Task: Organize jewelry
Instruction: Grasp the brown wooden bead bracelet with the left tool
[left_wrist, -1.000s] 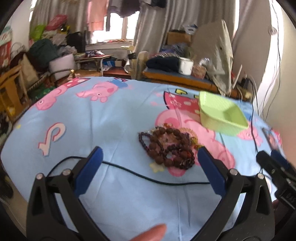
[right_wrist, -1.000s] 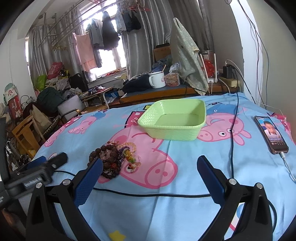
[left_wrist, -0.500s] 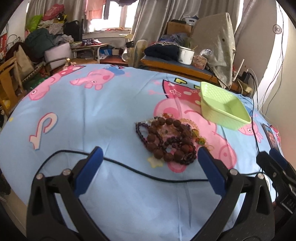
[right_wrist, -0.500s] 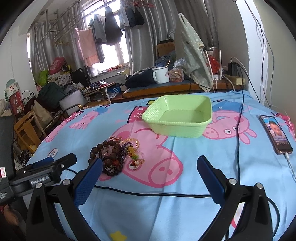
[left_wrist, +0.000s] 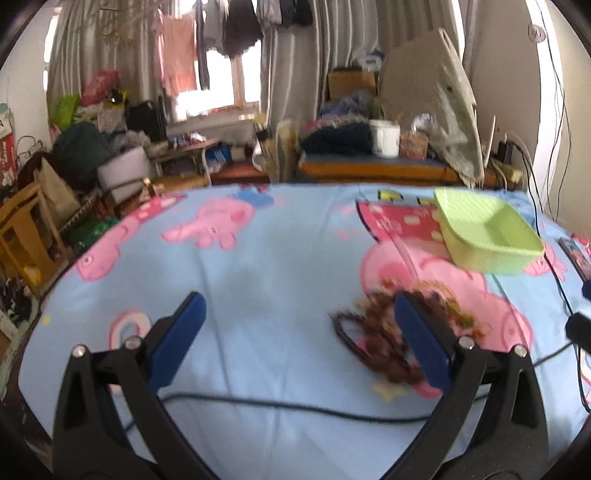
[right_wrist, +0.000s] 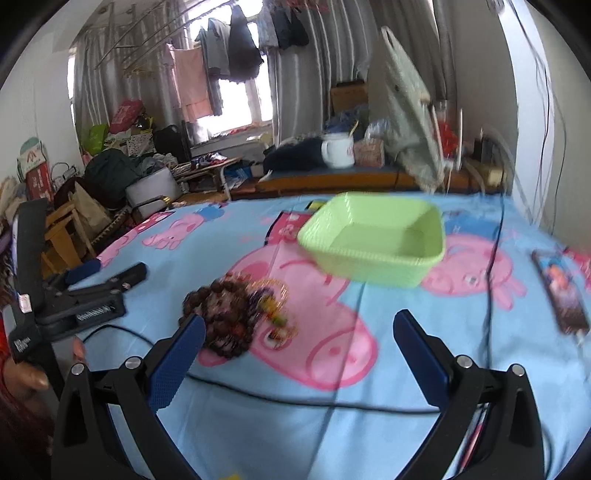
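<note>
A heap of brown bead bracelets (left_wrist: 380, 332) (right_wrist: 225, 314) with some gold and coloured pieces lies on the blue cartoon-print cloth. An empty light green basket (left_wrist: 491, 236) (right_wrist: 373, 240) stands beyond the heap. My left gripper (left_wrist: 295, 314) is open, with the heap partly behind its right finger. My right gripper (right_wrist: 299, 332) is open above the cloth, the heap by its left finger. The left gripper (right_wrist: 107, 280) also shows at the left of the right wrist view, to the left of the beads.
A black cable (left_wrist: 295, 406) (right_wrist: 295, 398) runs across the cloth in front of both grippers. A phone (right_wrist: 561, 291) lies at the right, plugged in. A hand (right_wrist: 33, 376) holds the left tool. Beyond the far edge stand a bench with a white mug (right_wrist: 338, 149) and clutter.
The left wrist view has swung left, so the beads now sit at its right finger instead of between the fingers. The right gripper has moved closer to the heap and basket.
</note>
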